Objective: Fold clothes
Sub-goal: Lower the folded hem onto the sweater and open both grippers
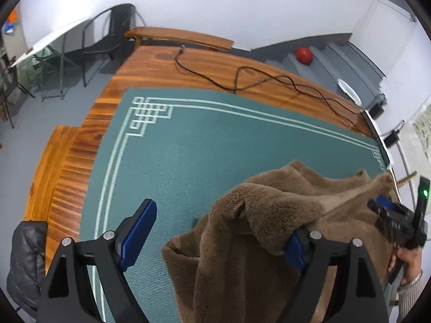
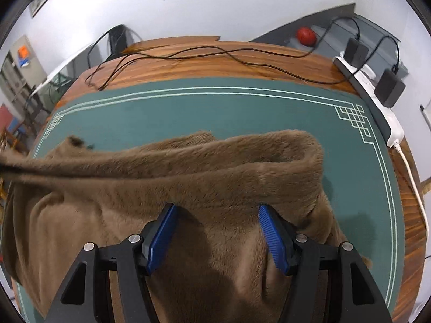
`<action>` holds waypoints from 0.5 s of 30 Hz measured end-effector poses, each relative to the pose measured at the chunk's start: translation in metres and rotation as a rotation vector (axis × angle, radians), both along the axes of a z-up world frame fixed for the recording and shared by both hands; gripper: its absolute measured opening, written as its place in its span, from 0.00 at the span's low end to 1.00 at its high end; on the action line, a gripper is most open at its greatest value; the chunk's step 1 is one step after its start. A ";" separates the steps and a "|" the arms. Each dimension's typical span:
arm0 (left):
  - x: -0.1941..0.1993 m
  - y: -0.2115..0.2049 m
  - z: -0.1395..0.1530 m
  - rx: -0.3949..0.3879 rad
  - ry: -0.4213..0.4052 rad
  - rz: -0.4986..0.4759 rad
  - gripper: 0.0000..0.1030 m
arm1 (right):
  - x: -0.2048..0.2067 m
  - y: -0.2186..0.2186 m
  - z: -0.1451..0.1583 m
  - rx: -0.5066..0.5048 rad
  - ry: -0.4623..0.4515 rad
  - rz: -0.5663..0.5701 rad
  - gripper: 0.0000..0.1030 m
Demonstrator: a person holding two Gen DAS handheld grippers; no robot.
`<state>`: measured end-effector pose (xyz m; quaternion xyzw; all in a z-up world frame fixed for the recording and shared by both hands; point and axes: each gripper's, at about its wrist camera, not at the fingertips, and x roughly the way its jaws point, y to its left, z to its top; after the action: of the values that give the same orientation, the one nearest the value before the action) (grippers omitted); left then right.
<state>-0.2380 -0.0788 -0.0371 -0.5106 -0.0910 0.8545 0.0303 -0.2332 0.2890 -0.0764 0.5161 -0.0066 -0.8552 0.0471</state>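
A brown fluffy garment (image 1: 272, 231) lies bunched on the green mat (image 1: 188, 148). In the left wrist view my left gripper (image 1: 215, 215) is open; its right finger (image 1: 293, 250) is draped by a fold of the garment, its left finger (image 1: 140, 228) stands over bare mat. My right gripper (image 1: 396, 220) shows at the far right, at the garment's other end. In the right wrist view my right gripper (image 2: 215, 215) is open just above the garment (image 2: 188, 177), whose far edge is rolled into a long ridge.
The mat (image 2: 215, 107) lies on a wooden table (image 1: 167, 67) with black cables (image 1: 242, 78) along the far side. A white power strip (image 2: 377, 99) with black adapters sits at the right edge. A dark jacket (image 1: 24, 261) hangs at the left. A red ball (image 1: 304, 55) lies beyond.
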 end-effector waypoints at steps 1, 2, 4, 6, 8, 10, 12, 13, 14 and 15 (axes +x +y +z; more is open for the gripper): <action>0.001 0.001 0.000 0.010 0.000 -0.015 0.85 | -0.002 0.002 -0.001 -0.008 0.001 -0.012 0.63; 0.003 0.002 0.000 0.044 0.000 -0.037 0.85 | -0.003 0.003 -0.002 -0.015 0.002 -0.023 0.63; 0.004 -0.008 -0.001 0.264 -0.015 -0.072 0.85 | -0.002 0.004 -0.004 -0.016 0.007 -0.030 0.63; 0.004 -0.019 -0.001 0.406 -0.026 -0.059 0.85 | 0.000 0.003 -0.006 -0.010 0.012 -0.032 0.63; 0.004 -0.029 0.002 0.447 -0.027 -0.023 0.85 | 0.001 0.003 -0.007 -0.005 0.016 -0.033 0.63; 0.004 -0.030 0.011 0.301 0.006 -0.004 0.85 | 0.003 0.003 -0.007 -0.006 0.023 -0.036 0.63; 0.005 -0.029 0.014 0.171 0.028 0.004 0.85 | 0.005 0.004 -0.006 -0.007 0.033 -0.041 0.63; 0.005 -0.028 0.015 0.121 0.034 0.002 0.85 | 0.006 0.004 -0.006 -0.002 0.040 -0.046 0.63; 0.007 -0.026 0.012 0.118 0.027 -0.010 0.85 | 0.008 0.004 -0.006 0.007 0.047 -0.050 0.63; 0.009 -0.024 0.010 0.115 0.019 -0.022 0.85 | 0.010 0.003 -0.006 0.022 0.052 -0.052 0.63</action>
<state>-0.2292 -0.1026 -0.0272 -0.5007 -0.1338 0.8524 0.0699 -0.2235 0.2923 -0.0826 0.4937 -0.0095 -0.8694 0.0195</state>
